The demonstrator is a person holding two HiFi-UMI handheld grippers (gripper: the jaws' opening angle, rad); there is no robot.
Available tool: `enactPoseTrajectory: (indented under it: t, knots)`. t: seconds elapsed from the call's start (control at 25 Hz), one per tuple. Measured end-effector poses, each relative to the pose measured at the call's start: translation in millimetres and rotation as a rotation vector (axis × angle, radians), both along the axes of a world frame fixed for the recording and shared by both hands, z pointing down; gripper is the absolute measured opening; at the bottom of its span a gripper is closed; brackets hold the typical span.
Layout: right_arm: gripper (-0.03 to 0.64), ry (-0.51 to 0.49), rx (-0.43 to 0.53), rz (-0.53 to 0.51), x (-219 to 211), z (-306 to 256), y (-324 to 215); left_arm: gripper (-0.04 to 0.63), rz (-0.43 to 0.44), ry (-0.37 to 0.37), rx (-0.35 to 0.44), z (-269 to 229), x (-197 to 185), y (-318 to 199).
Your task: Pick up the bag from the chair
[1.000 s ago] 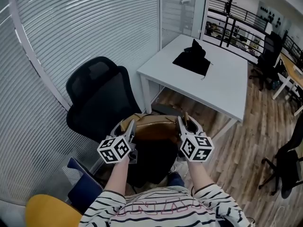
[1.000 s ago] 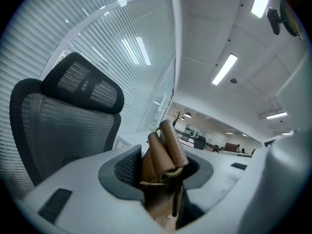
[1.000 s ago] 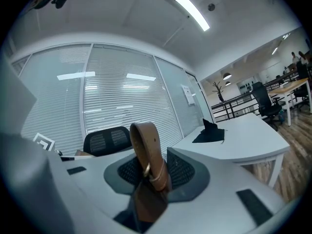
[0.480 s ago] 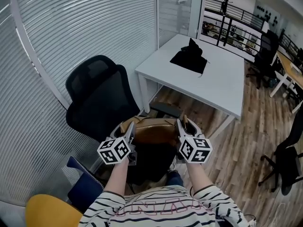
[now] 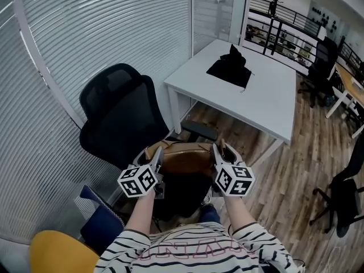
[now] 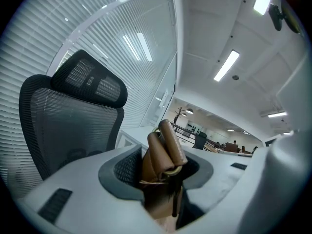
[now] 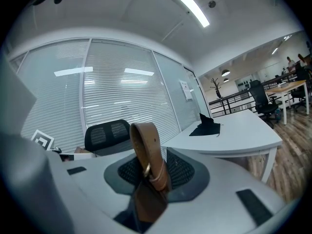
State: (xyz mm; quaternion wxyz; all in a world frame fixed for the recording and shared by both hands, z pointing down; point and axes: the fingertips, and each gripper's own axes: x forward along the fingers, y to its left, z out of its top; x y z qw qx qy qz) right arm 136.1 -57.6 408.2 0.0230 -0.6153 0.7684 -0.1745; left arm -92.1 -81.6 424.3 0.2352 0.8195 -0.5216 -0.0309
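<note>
Both forearms (image 5: pixel 141 212) reach forward side by side out of striped sleeves (image 5: pixel 250 238), left tool (image 5: pixel 152 155) and right tool (image 5: pixel 220 151) level and apart, pointing away from the body, each tool's jaws clamped on a brown bag strap (image 6: pixel 165 143).

The bag (image 5: pixel 185 157) hangs before the chair (image 5: pixel 119 118), with the left gripper (image 5: pixel 156 152) at its left end and the right gripper (image 5: pixel 218 149) at its right end, a strap between each one's jaws. The bench (image 5: pixel 267 107) stands behind and right of the chair, with a cloth (image 5: pixel 230 68) lying near its far left corner
</note>
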Motion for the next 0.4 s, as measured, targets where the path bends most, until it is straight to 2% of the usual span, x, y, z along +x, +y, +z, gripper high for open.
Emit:
enactPoseTrajectory:
  t: [0.4]
  knots:
    - [0.132,0.005,-0.023,-0.009,4.5,8.9,-15.7,0.193,-0.004,-0.006,-0.021,8.4,4.7,-13.6]
